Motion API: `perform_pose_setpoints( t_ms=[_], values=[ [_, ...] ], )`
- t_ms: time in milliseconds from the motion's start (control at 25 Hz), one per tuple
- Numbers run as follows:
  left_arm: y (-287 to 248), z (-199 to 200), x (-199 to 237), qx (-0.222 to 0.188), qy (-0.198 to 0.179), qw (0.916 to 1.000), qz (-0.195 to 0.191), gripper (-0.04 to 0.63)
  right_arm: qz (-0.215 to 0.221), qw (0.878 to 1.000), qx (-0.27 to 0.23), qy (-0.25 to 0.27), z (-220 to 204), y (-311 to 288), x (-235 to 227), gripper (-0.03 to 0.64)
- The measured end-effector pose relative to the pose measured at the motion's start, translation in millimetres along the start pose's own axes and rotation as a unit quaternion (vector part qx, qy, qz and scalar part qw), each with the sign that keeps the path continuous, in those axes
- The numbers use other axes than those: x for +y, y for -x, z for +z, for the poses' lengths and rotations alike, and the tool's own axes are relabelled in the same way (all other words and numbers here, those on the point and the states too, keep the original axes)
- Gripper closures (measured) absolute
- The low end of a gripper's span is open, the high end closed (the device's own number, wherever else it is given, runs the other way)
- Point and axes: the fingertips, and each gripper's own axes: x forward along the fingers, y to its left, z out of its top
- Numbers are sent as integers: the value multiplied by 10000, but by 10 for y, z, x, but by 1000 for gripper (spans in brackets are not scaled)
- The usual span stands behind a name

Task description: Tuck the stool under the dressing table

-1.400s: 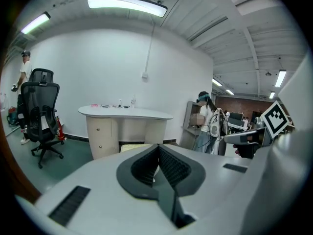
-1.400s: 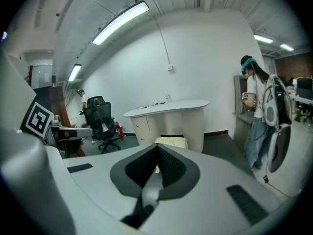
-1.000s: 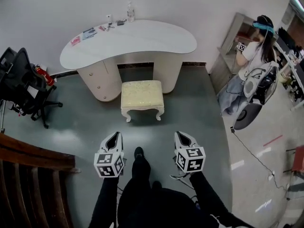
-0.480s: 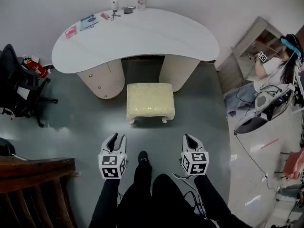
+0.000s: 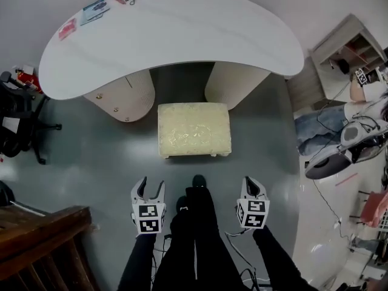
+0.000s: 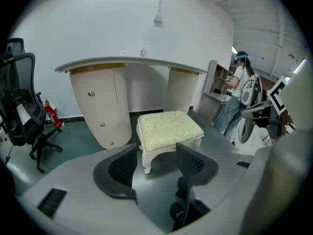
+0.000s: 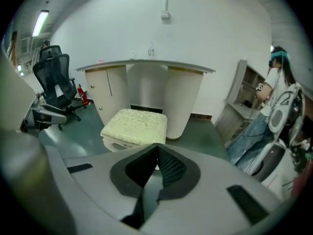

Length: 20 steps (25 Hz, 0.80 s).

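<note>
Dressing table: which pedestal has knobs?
The left pedestal in the head view, on the office chair side. Small round knobs show on its front. The right pedestal is plain.

Bare floor (image 5: 109, 162) lies open before the stool (image 5: 194, 130); behind it, the left pedestal (image 5: 124, 96) and right pedestal (image 5: 233, 83) under the worktop (image 5: 182, 35) flank a gap that looks roughly stool-wide

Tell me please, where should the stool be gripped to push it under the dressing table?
Probably the stool by the near edge of its seat frame, approached from the person's side. That edge faces the person squarely, and the gap between the pedestals of the dressing table lies straight behind it.
</note>
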Motion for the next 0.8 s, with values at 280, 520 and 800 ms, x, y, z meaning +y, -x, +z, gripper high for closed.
perform_pose_setpoints(
  t_ms=[280, 520, 800],
  values=[
    [-1109, -881, 243, 239, -158, 9995, 97, 316, 8, 9995, 245, 186, -706, -1270, -87, 529],
    [-1909, -1303, 427, 204, -376, 9991, 82, 307, 129, 9982, 322, 483, -1144, -2184, 42, 506],
    [-2415, -1639, 488, 257, -453, 9986, 45, 301, 10, 9980, 378, 503, -1408, -2706, 113, 472]
  ],
)
